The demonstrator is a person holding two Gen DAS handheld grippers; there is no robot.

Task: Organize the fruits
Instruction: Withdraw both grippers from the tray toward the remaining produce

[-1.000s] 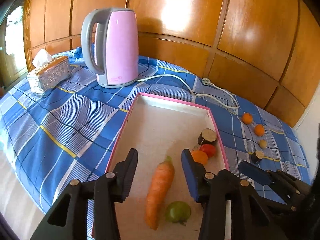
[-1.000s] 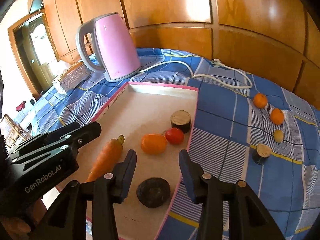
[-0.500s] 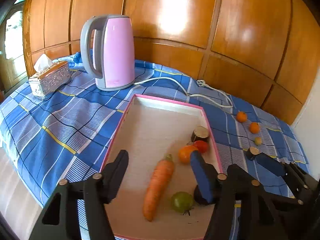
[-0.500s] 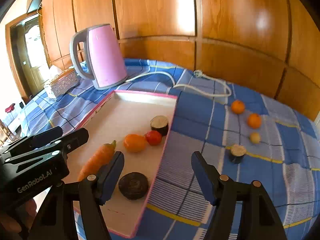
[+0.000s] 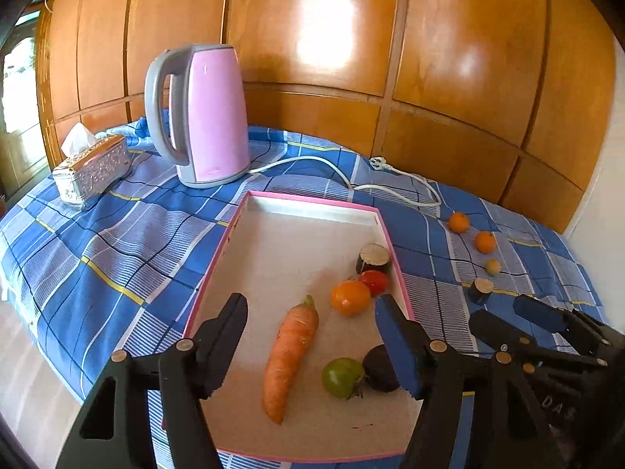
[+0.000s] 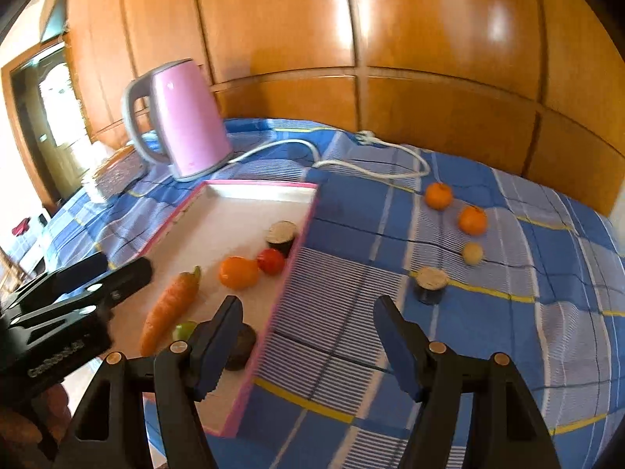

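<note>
A pink-rimmed white tray [image 5: 308, 204] [image 6: 250, 191] holds a carrot [image 5: 291, 348], a green tomato [image 5: 341, 377], a dark round piece [image 5: 377, 363], an orange fruit [image 5: 350, 297], a red tomato [image 5: 374, 281] and a dark cut stub [image 5: 373, 258]. On the cloth to the right lie two oranges [image 6: 438, 195] [image 6: 472, 219], a small yellow fruit [image 6: 472, 253] and another cut stub [image 6: 430, 283]. My left gripper [image 5: 310, 312] is open and empty above the tray's near end. My right gripper [image 6: 308, 314] is open and empty above the cloth by the tray's right rim.
A pink kettle [image 5: 207, 117] stands behind the tray, its white cord [image 5: 351, 172] trailing right to a plug. A silver tissue box [image 5: 91, 168] sits at the far left. Wood panelling backs the blue checked cloth [image 5: 97, 258]. The floor shows at the near left.
Both grippers have pulled back and up, and their jaws have spread wider. The right gripper has swung right, from over the tray towards the cloth with the loose fruits.
</note>
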